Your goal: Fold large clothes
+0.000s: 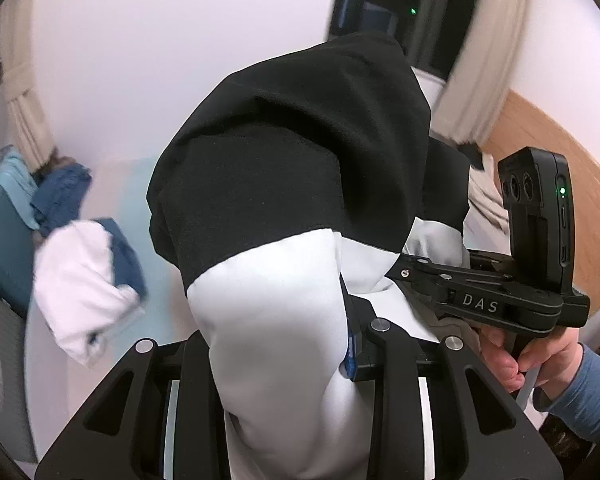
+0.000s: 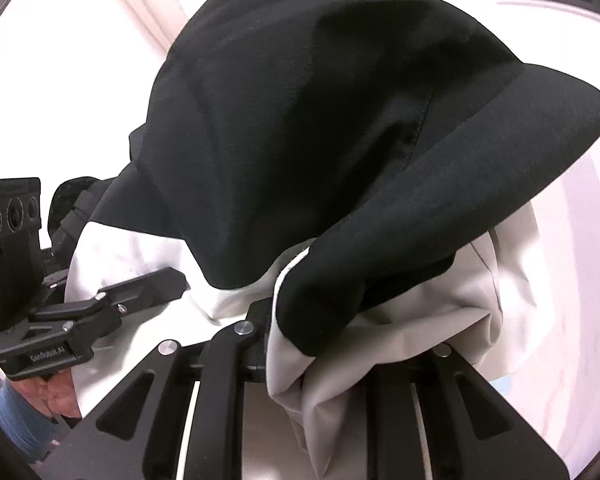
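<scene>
You are gripping the black-and-white garment [image 1: 284, 184] aloft in both the left gripper [image 1: 352, 344] and right gripper [image 2: 300, 340] — jaws clamping bunched cloth; folding is barely beginning — nothing lying flat yet.

Your room: pale wall [image 1: 148, 48], cream curtains, dark window.
You face a dark window [image 1: 400, 4] set in that wall, with a cream curtain [image 1: 488, 64] just right of it and another, tied back [image 1: 24, 116], far to its left. Right of the near curtain you see a curved wooden panel [image 1: 572, 168]. Low on the left, blue and white laundry [image 1: 84, 264] lies heaped, blurred.
</scene>
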Demonstrator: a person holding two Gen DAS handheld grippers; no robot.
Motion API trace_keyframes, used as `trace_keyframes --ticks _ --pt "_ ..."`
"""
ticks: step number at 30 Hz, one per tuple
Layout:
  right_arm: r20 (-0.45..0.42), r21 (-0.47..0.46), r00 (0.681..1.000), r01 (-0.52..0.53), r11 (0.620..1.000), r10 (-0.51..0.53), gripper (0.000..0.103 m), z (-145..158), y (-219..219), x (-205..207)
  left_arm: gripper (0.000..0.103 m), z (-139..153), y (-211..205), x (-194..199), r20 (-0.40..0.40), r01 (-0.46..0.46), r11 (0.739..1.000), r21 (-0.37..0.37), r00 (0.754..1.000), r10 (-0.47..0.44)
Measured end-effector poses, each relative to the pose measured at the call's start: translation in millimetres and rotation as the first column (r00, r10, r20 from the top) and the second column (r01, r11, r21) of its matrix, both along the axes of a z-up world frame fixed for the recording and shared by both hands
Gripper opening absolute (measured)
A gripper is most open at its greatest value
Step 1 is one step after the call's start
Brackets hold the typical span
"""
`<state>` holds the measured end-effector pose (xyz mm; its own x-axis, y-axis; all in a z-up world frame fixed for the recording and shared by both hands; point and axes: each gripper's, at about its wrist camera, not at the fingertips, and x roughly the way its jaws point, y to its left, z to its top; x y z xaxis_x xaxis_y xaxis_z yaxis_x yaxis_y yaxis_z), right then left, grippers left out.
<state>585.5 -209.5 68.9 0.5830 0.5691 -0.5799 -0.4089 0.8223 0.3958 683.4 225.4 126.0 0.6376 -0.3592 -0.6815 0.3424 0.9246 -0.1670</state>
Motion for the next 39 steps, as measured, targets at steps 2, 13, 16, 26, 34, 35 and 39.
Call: trace_keyframes --ticks 2,13,16,26,34,35,39 --pt "0.021 -0.021 1.0 -0.021 1.0 0.021 0.016 15.7 16.4 14.5 0.03 14.6 25.7 16.3 0.018 -0.019 1.0 -0.011 1.0 0.02" --pt "0.006 -0.129 0.99 -0.139 0.982 0.141 0.016 45.9 99.9 152.1 0.03 20.4 163.8 128.5 0.046 -0.121 0.984 -0.13 0.991 0.128" --pt "-0.012 -0.208 0.981 -0.19 0.959 0.192 0.016 36.5 132.1 189.4 0.031 -10.7 204.2 159.8 0.023 -0.156 0.973 -0.169 0.986 0.163" --pt "-0.152 -0.251 0.959 -0.273 0.929 0.241 0.016 -63.6 216.1 271.4 0.031 -120.7 323.1 217.2 -0.102 -0.279 0.959 -0.053 0.957 0.273" --pt "-0.251 -0.332 0.947 -0.279 0.901 0.201 0.015 -157.7 288.1 303.0 0.034 -209.6 400.3 233.3 -0.196 -0.382 0.924 0.002 0.906 0.375" --pt "-0.26 -0.335 0.945 -0.28 0.9 0.197 0.015 -166.1 303.5 304.9 0.035 -220.6 404.4 234.6 -0.206 -0.377 0.926 0.013 0.905 0.372" --pt "-0.29 -0.345 0.94 -0.276 0.897 0.178 0.016 -200.2 306.9 305.4 0.04 -246.5 417.4 241.8 -0.246 -0.368 0.93 0.01 0.9 0.359"
